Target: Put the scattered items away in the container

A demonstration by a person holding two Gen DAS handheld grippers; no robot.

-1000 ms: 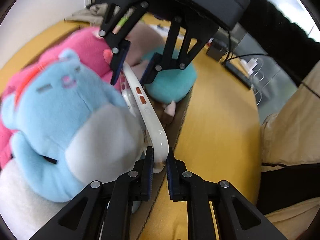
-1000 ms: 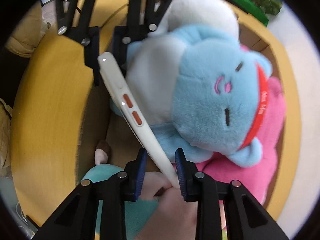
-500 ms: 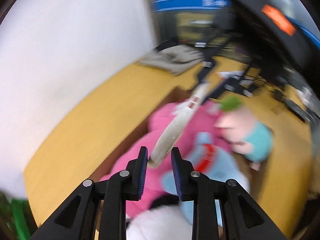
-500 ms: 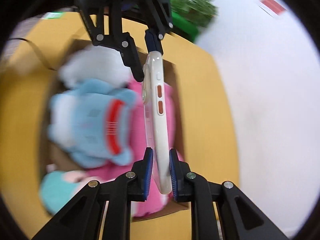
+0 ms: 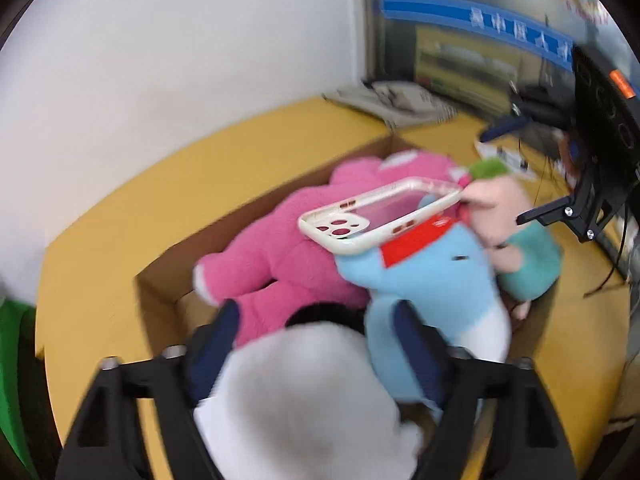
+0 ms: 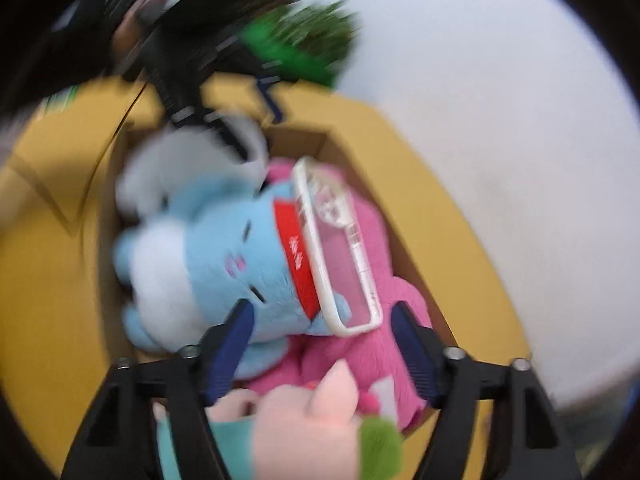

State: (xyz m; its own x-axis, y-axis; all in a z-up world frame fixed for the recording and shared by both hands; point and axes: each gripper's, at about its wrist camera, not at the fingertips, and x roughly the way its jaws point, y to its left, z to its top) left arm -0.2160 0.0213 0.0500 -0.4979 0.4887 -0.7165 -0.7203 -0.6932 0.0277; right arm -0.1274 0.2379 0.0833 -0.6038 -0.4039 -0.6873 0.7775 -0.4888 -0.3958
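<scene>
The phone case [image 5: 380,218] now lies flat across the soft toys in the cardboard box [image 5: 168,280], resting on the pink plush [image 5: 288,256] and the red band of the blue plush [image 5: 420,280]. Neither tool touches it. From where I stand, this looks like the release step of putting the case away: the left hand-held gripper [image 5: 316,320] has its jaws spread wide with nothing between them, and the right hand-held gripper [image 6: 320,320] is just as wide, the case's near end lying in the gap at about 12 o'clock without contact.

I'd judge the next move calls for both tools to lift clear of the box and look for whatever else sits loose on the yellow surface [image 5: 132,208]; neither picture shows a stray item for certain.

The left view takes in the room beyond the box: a grey folded cloth [image 5: 400,98] at 1 o'clock on the far surface, and the right tool's black body at 3 o'clock. It also shows the white plush [image 5: 304,392] bulging up between its own fingers. The right view, badly blurred, shows the blue plush's face, the pink-and-teal doll [image 6: 296,420] at 6 o'clock, and something green at 12 o'clock.
</scene>
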